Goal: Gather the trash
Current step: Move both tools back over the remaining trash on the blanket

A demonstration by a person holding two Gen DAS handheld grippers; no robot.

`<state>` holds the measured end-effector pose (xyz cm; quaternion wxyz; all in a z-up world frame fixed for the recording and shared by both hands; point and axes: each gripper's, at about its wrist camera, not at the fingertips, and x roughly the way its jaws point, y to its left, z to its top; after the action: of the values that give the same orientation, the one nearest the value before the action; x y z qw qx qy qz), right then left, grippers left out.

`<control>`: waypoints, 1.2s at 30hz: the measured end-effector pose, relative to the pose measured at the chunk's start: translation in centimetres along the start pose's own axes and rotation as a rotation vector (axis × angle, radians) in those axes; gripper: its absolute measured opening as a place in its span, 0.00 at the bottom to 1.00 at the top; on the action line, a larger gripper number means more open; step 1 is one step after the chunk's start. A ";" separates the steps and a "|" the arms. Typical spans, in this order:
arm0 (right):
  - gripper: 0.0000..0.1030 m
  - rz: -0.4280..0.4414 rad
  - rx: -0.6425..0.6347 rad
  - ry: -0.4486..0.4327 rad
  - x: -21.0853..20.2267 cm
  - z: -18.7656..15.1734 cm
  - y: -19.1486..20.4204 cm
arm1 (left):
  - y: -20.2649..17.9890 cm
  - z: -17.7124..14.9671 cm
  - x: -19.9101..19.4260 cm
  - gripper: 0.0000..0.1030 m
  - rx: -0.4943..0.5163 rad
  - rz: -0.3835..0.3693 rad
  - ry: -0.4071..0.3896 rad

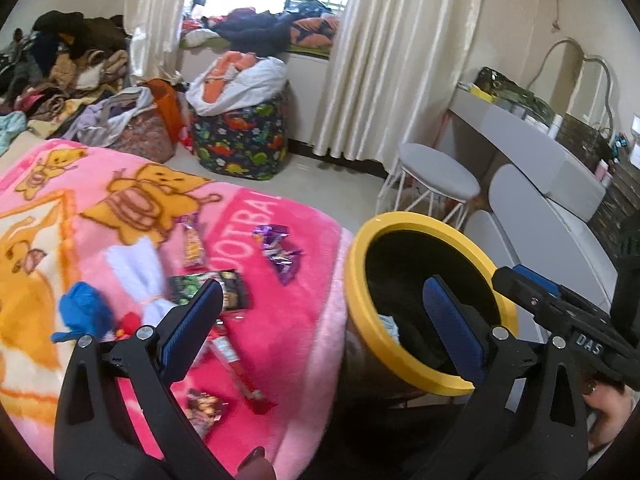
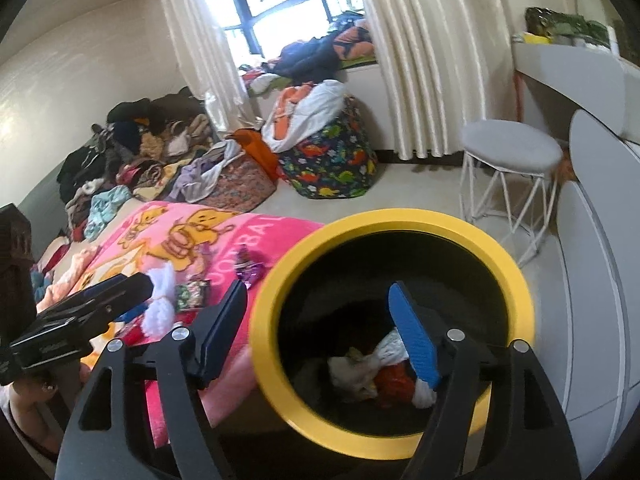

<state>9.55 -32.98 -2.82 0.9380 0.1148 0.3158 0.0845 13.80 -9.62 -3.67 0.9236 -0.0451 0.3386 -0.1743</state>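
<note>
A pink cartoon blanket (image 1: pixel 100 208) covered the bed, strewn with trash: a purple wrapper (image 1: pixel 278 250), a green and black snack packet (image 1: pixel 208 288), a red wrapper (image 1: pixel 240 372) and white and blue cloth scraps (image 1: pixel 136 280). Just beside the bed's edge stood a yellow-rimmed bin (image 2: pixel 394 304), with crumpled white and orange trash (image 2: pixel 380 372) at its bottom. The right gripper (image 2: pixel 320 332) hung over the bin's rim, released and empty. The left gripper (image 1: pixel 324 320) straddled the gap between blanket and bin, its jaws spread wide with nothing gripped.
</note>
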 end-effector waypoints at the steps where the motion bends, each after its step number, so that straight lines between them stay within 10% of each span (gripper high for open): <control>1: 0.69 0.005 -0.008 0.000 0.0 0.0 0.4 | 0.3 0.0 -0.3 0.89 -0.002 0.006 -0.006; 36: 0.71 0.199 -0.217 0.174 4.4 -3.0 12.9 | 12.6 -1.7 -4.6 0.89 -0.217 0.185 -0.072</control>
<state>10.09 -19.12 -4.20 0.9011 0.0356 0.3718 0.2202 13.09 3.82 -4.73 0.9369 -0.1193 0.3248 -0.0492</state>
